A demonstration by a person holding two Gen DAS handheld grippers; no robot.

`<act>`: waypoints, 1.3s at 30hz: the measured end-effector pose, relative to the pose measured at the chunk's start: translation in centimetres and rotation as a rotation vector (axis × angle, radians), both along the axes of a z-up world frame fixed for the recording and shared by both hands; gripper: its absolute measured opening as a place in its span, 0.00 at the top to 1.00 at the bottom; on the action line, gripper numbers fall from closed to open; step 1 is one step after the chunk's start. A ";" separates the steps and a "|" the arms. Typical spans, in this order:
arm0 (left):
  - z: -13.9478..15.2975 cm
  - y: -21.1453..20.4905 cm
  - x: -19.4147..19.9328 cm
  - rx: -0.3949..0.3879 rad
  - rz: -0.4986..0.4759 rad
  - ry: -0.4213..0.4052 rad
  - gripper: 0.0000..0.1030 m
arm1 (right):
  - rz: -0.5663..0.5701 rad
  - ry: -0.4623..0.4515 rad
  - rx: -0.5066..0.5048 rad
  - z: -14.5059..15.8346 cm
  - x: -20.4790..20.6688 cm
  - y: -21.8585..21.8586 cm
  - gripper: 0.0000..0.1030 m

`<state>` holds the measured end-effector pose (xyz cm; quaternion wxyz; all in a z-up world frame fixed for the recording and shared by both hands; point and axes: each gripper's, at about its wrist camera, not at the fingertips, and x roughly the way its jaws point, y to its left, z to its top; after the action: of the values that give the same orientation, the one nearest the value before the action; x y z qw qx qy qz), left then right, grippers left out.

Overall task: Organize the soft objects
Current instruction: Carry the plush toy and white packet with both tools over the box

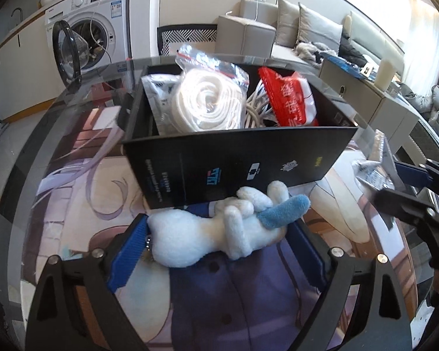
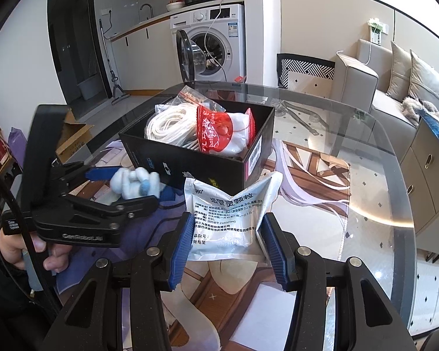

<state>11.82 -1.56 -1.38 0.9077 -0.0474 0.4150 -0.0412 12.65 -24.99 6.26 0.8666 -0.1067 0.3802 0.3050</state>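
The plush toy (image 1: 219, 231), near the black box (image 1: 234, 163), lies between the spread fingers of the left gripper (image 1: 219, 251); both pads should be seated before lifting. At right, the medicine sachet (image 2: 228, 219) is pinched by the right gripper (image 2: 224, 248).

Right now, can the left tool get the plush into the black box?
Probably yes. The plush lies between the left tool's fingers, right against the box's near wall. The wall blocks a straight push, so it needs a lift over it; the box is open but fairly full.
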 end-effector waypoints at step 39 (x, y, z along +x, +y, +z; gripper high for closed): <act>6.4 3.7 1.6 0.001 -0.005 -0.256 0.11 | 0.047 -0.134 0.106 2.4 4.2 5.1 0.53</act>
<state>13.39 2.15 4.97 0.9532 -0.0403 0.2957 -0.0492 16.86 -19.94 8.68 0.8872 -0.0899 0.3020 0.3370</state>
